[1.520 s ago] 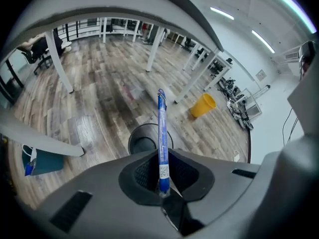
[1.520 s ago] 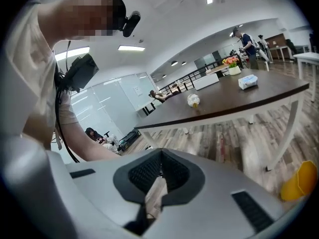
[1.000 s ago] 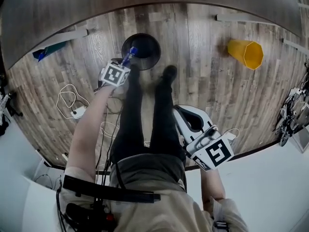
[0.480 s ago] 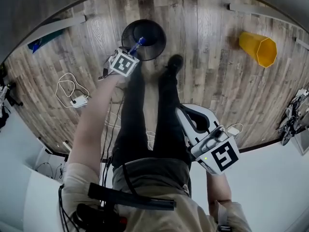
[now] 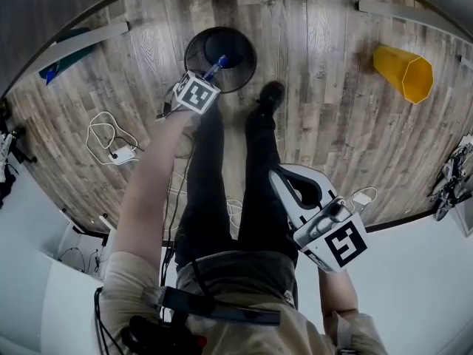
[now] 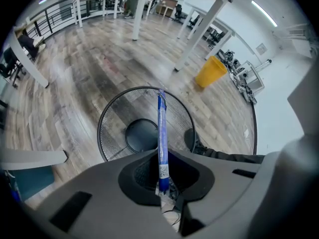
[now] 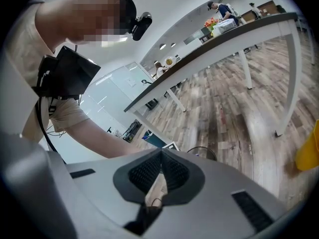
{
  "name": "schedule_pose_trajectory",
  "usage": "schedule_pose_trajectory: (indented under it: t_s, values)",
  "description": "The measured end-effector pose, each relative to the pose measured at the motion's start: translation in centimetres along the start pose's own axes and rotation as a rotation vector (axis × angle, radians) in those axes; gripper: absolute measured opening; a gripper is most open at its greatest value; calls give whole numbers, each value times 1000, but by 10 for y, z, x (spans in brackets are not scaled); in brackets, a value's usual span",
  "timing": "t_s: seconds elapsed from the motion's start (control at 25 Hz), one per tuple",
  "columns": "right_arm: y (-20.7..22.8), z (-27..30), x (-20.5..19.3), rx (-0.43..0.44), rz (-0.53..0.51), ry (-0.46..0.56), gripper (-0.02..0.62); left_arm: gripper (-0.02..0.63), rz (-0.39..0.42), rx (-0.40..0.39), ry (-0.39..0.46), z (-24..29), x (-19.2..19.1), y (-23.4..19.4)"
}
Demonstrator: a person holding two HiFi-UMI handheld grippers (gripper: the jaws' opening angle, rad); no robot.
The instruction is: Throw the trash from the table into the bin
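Left tongs [image 6: 162,180] — clamped on a blue stick wrapper [image 6: 161,133], lowered over the last second so the wrapper's tip now hangs above the mesh bin's [image 6: 110,133] mouth; release looks due next. Right tongs [image 7: 160,171] — clenched, empty, beside the person's leg.

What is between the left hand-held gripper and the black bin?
Just the blue wrapper that the left hand-held gripper pinches, poking over the black bin; the left gripper view shows it.
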State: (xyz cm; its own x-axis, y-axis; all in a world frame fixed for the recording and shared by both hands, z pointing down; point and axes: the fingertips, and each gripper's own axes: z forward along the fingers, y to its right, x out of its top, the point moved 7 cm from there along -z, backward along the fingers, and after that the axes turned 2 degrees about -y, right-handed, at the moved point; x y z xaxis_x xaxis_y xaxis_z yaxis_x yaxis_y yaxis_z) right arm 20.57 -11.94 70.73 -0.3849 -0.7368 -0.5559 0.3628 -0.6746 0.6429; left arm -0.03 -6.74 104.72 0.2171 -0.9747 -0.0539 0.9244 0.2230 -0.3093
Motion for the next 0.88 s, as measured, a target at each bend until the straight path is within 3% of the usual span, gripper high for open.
schedule_pose_trajectory:
  t_s: [0.88]
  values:
    - [22, 5, -7, -15, 21, 0, 11, 35, 39, 7, -29, 24, 14, -5]
